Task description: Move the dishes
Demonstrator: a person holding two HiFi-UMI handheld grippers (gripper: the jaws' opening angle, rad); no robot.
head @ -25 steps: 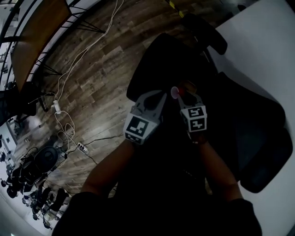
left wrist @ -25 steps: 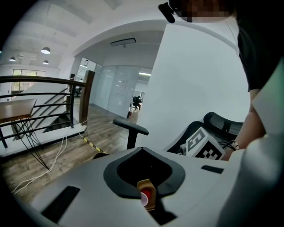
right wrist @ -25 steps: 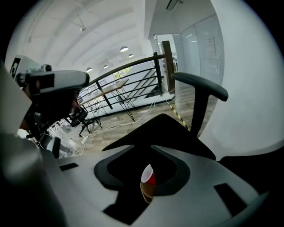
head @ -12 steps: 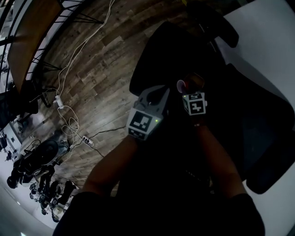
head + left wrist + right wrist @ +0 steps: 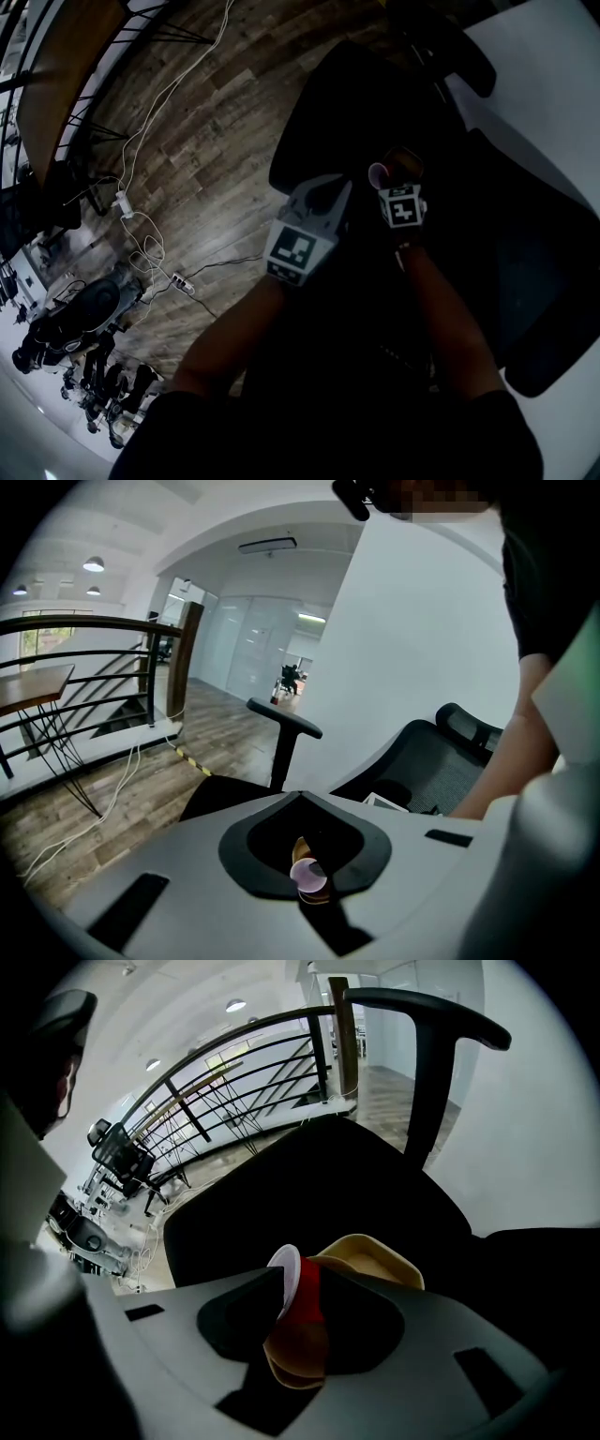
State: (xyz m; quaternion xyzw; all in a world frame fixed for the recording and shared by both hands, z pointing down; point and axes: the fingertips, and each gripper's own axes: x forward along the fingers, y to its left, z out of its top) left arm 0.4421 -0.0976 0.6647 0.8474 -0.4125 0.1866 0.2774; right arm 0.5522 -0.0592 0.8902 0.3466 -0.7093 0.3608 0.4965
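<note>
A red cup (image 5: 378,174) with a white bottom lies sideways against a tan bowl (image 5: 406,162). My right gripper (image 5: 388,184) is shut on them above a black office chair. In the right gripper view the cup (image 5: 302,1302) and the bowl (image 5: 375,1260) rise out of the dark opening where the right gripper (image 5: 298,1340) clamps them. My left gripper (image 5: 330,192) is just left of it. The left gripper view shows the cup's pale bottom (image 5: 307,877) small inside its own dark opening; the left gripper (image 5: 306,860) hides its jaws there.
The black chair seat (image 5: 361,103) is below the grippers, with an armrest (image 5: 448,49) and the mesh back (image 5: 530,281) to the right. A white surface (image 5: 548,103) is at the right. Cables and a power strip (image 5: 172,279) lie on the wooden floor.
Both grippers, with the cup and bowl, have drifted slightly to the right and up in the head view. The hold on the cup is unchanged.
</note>
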